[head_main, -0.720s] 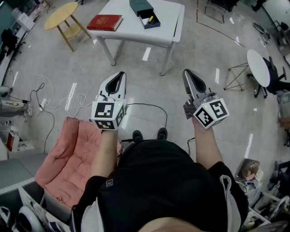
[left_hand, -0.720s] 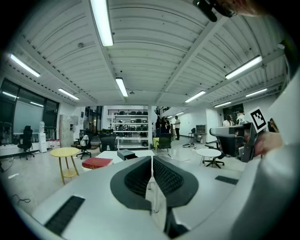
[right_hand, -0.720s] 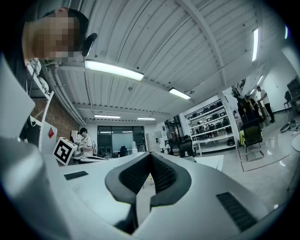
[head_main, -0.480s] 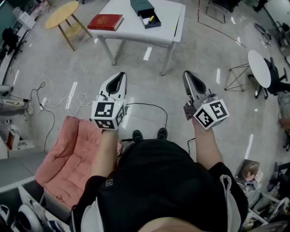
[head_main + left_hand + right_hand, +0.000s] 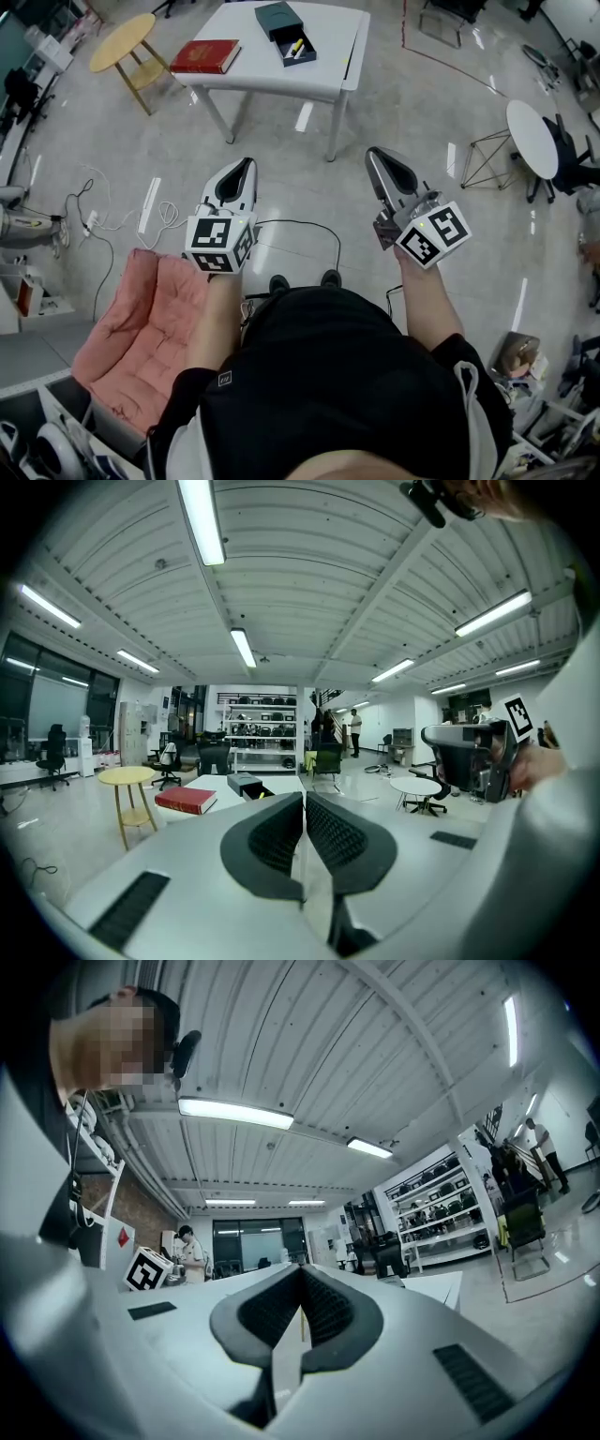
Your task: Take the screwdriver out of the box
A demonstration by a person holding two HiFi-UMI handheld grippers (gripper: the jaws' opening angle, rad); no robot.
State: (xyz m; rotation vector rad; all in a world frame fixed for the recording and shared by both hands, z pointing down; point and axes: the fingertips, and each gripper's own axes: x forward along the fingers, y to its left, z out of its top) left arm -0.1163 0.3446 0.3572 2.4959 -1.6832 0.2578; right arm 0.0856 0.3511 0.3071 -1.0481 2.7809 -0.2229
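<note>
White table [image 5: 272, 73] stands at the far side of the floor, well apart from both grippers. On its left end lies a red book [image 5: 204, 56]. To the right of the book sits the dark box [image 5: 277, 17], with its drawer [image 5: 302, 52] pulled open toward the near side. The screwdriver [image 5: 294, 45], with a yellow handle, lies inside that open drawer, and nothing touches it.

The person stands on the near side of the table, a gripper in each hand, both held out over bare floor. The left gripper [image 5: 246, 165] points toward the table, a little to the left of the box. In the left gripper view its pads are pressed together with nothing between them, and the book and the box show far beyond the tips. The right gripper [image 5: 374, 156] is to the right, its tip leaning slightly left. In the right gripper view its pads also meet at the tips and it carries nothing. That view looks mostly at the ceiling lights and at shelves on the right.

A round wooden side table [image 5: 122, 39] stands at the far left, just left of the white table. A pink cushion [image 5: 141, 323] lies on the floor at the near left, beside the person. A black cable [image 5: 302, 223] loops over the floor between the grippers, and the person's shoes [image 5: 279, 281] show just below it. A round white table [image 5: 530, 136] stands at the right.
</note>
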